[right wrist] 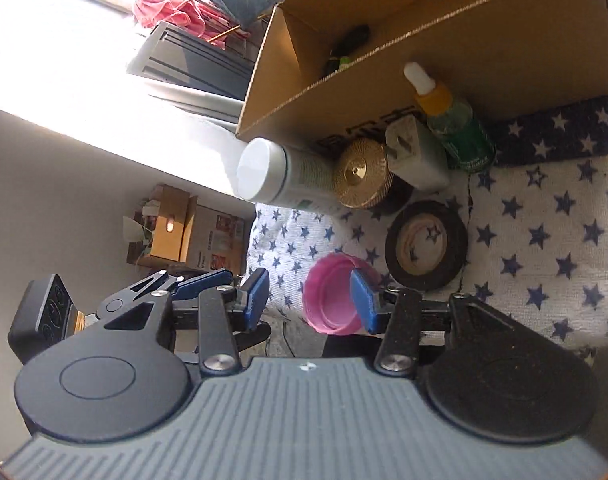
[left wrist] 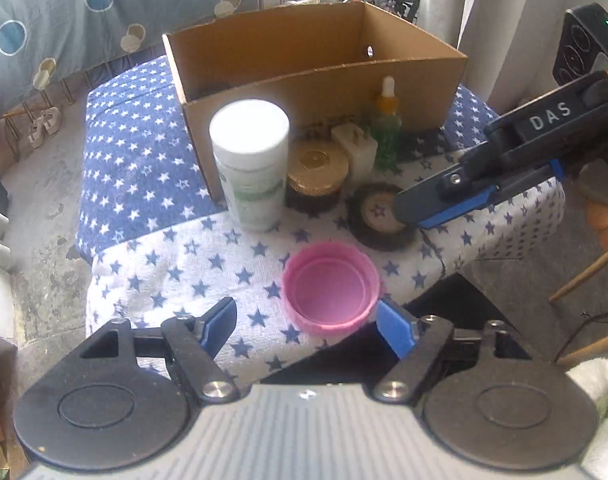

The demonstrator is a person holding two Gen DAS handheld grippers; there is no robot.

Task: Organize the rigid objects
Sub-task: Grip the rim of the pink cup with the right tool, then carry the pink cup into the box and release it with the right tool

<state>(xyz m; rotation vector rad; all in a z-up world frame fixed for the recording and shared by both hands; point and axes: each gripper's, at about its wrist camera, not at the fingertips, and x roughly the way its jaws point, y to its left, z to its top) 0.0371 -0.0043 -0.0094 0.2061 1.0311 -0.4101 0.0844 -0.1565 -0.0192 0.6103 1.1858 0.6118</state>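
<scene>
i count one cardboard box (left wrist: 383,88), one white bottle (left wrist: 250,164), one gold-lidded jar (left wrist: 317,168), one white plug adapter (left wrist: 353,146), one green dropper bottle (left wrist: 387,124), one roll of black tape (left wrist: 377,216) and one pink lid (left wrist: 329,288). one star-printed cloth (left wrist: 144,272) lies under them all. two small dark things (right wrist: 349,50) sit in the box; i cannot tell what they are.

A star-patterned cloth (left wrist: 152,264) is covering the surface. A grey curtain with blue circles (left wrist: 64,12) is hanging behind, and pale shoes (left wrist: 44,124) are sitting on the floor.
</scene>
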